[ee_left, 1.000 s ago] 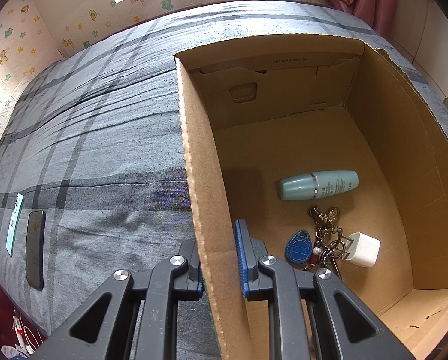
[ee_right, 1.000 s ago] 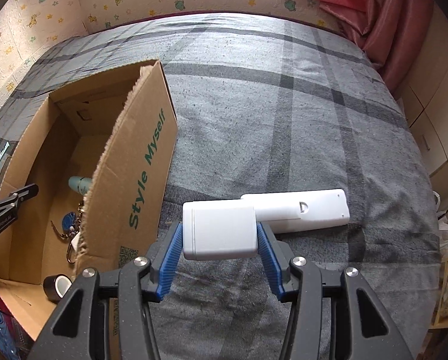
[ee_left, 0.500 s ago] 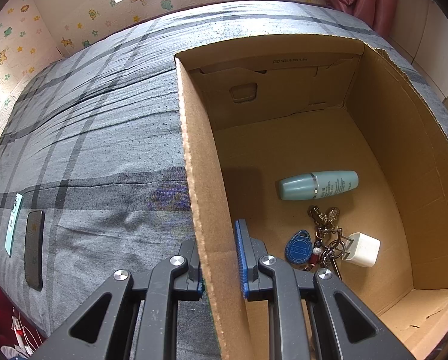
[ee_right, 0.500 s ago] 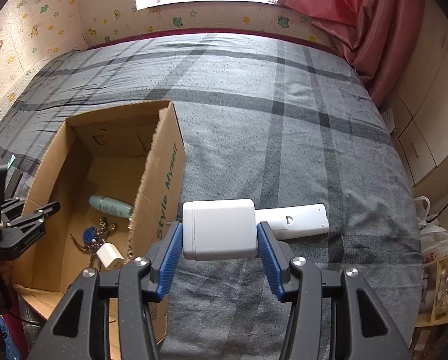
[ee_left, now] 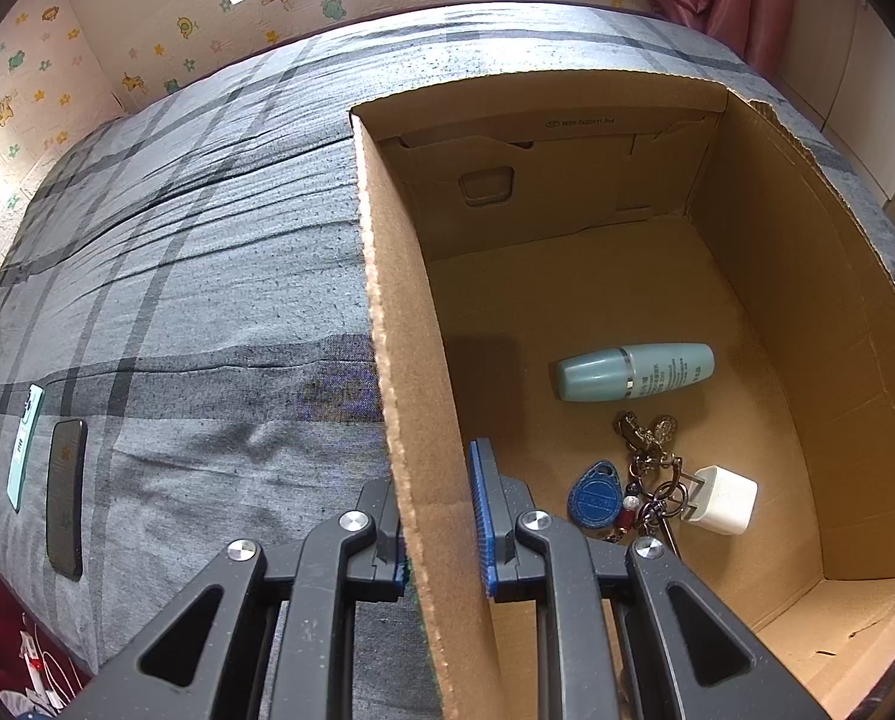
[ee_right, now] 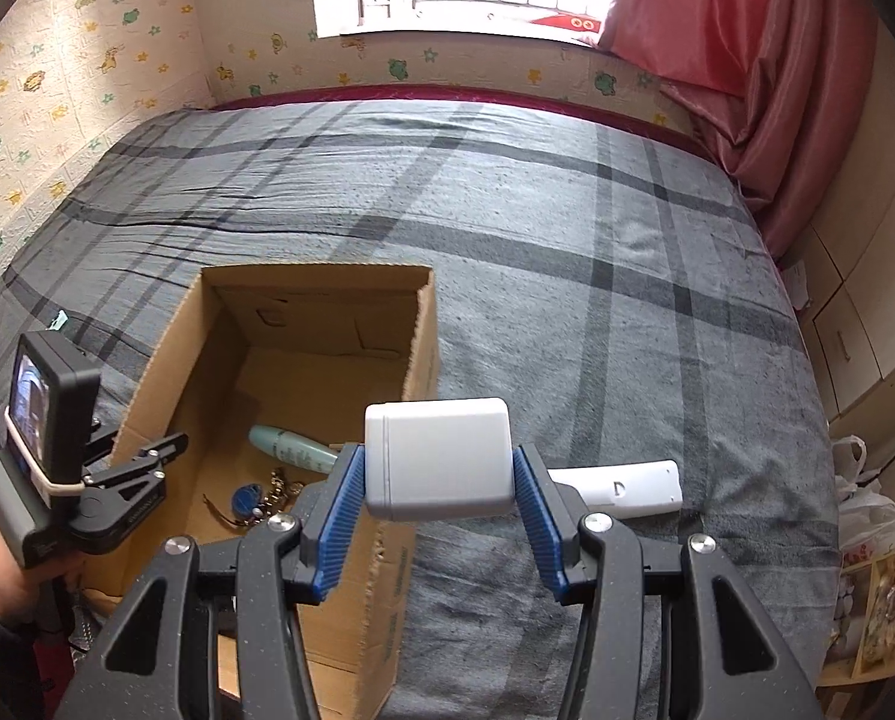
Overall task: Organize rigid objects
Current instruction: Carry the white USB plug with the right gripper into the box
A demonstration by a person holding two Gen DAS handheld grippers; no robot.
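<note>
since the earlier frames the right gripper point(ee_right: 438, 531) is riding higher above the bed, carrying the white box point(ee_right: 438, 459) with it — the cardboard box point(ee_right: 420, 348) and the white remote point(ee_right: 624, 483) are now looking smaller and further below. the blue pads are pressing both sides of the white box, so it is being gripped and hanging in the air just beside the cardboard box's right wall. the left gripper point(ee_left: 441, 516) is clamping the cardboard box's left wall point(ee_left: 408, 396) and is not shifting. the step in hand seems to be carrying the white box over to the cardboard box, where a teal bottle point(ee_left: 633, 372), a key bunch point(ee_left: 639, 480) and a white plug point(ee_left: 720, 501) are already lying. next, the load likely needs swinging left over the rim, lowering, then releasing — the remote is waiting on the grey bedcover point(ee_right: 567, 240).
</note>
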